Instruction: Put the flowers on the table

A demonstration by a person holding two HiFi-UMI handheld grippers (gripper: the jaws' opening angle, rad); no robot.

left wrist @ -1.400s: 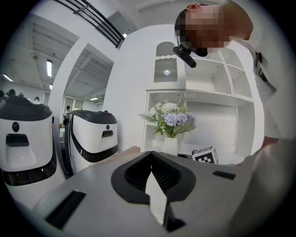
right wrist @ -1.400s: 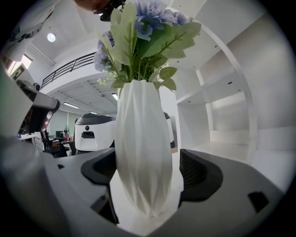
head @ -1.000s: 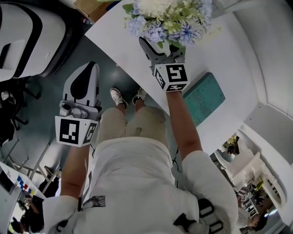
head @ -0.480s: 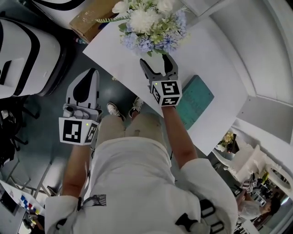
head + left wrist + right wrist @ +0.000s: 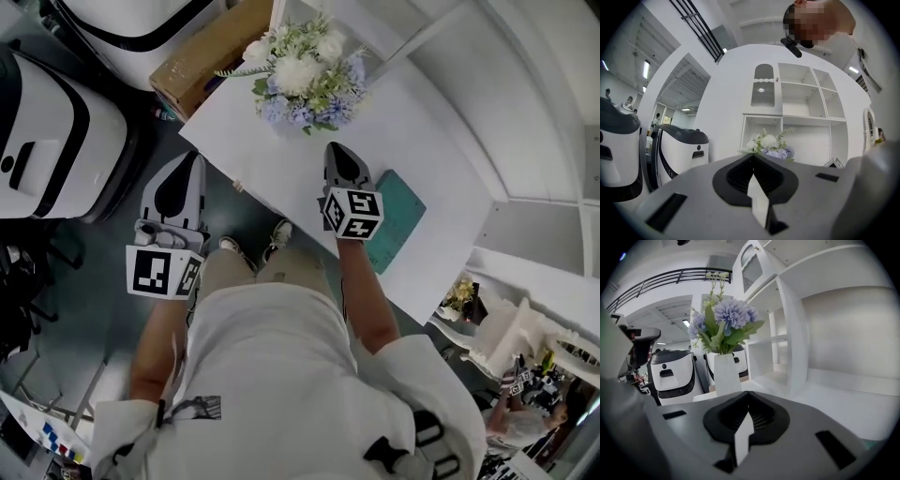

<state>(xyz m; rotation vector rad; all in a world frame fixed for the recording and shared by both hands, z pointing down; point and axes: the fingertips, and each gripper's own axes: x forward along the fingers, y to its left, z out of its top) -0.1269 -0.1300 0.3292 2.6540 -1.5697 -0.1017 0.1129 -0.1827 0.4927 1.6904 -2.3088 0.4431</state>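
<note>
Flowers (image 5: pixel 305 80) in white vase (image 5: pixel 727 376), on table (image 5: pixel 277 159)

From the head view we look steeply down over the person's shoulders onto the table (image 5: pixel 441 178) and the flowers (image 5: pixel 305 80) at its far end. The left gripper view rides on the left tool (image 5: pixel 187 161), which is off the table's edge, and faces level toward the flowers from farther back, with a shelf (image 5: pixel 806 101) behind them. The right gripper view rides on the right tool (image 5: pixel 339 150) over the table, near the flowers. All three views share the flowers.
</note>
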